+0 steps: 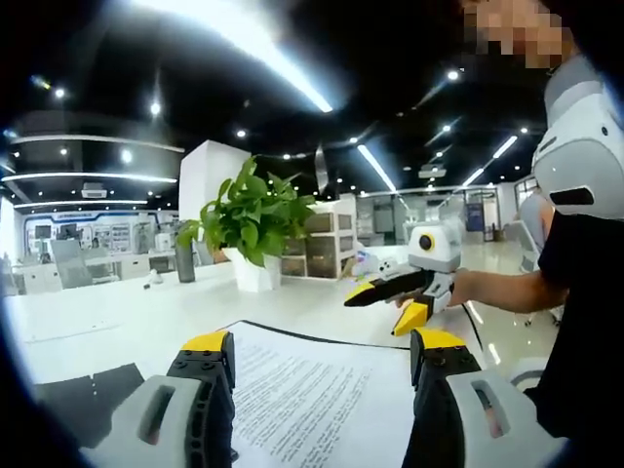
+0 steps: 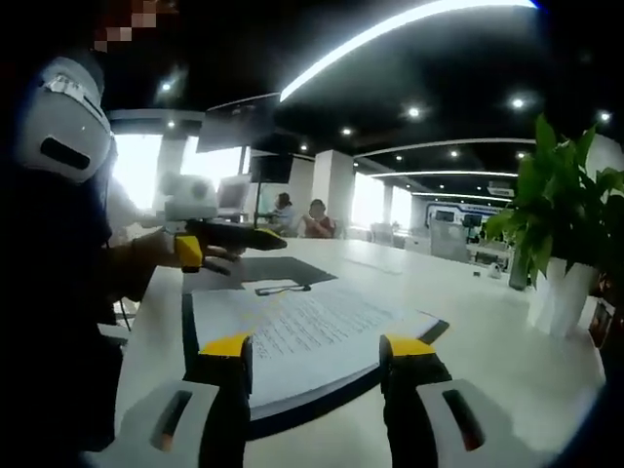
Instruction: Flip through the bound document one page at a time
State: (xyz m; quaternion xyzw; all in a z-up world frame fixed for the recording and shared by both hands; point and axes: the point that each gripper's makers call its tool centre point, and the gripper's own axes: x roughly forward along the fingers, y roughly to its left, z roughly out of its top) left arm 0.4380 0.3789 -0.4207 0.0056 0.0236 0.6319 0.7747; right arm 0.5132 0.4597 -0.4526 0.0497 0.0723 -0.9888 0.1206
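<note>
The bound document lies flat on the white tabletop, its printed top page facing up and its dark cover showing as a border along the page edges. In the right gripper view, the bound document lies between the near tabletop edge and the edge beside the person.

Left gripper: the fingers stand apart, open, with nothing between them. The yellow tips sit above the near edge of the document page; contact with the page cannot be determined. In the right gripper view, the left gripper is held above the tabletop just beyond the far end of the document, in the person's hand.

Right gripper: the fingers stand apart, open, holding nothing. The tips are positioned over the near edge of the document; contact cannot be determined. In the left gripper view, the right gripper is raised above the tabletop past the far right corner of the document, its fingers spread.

A potted plant in a white pot stands toward the far side of the tabletop, well apart from the document. In the right gripper view, the potted plant stands near the right-hand tabletop edge. A dark sheet lies flat on the tabletop just beyond the document.
</note>
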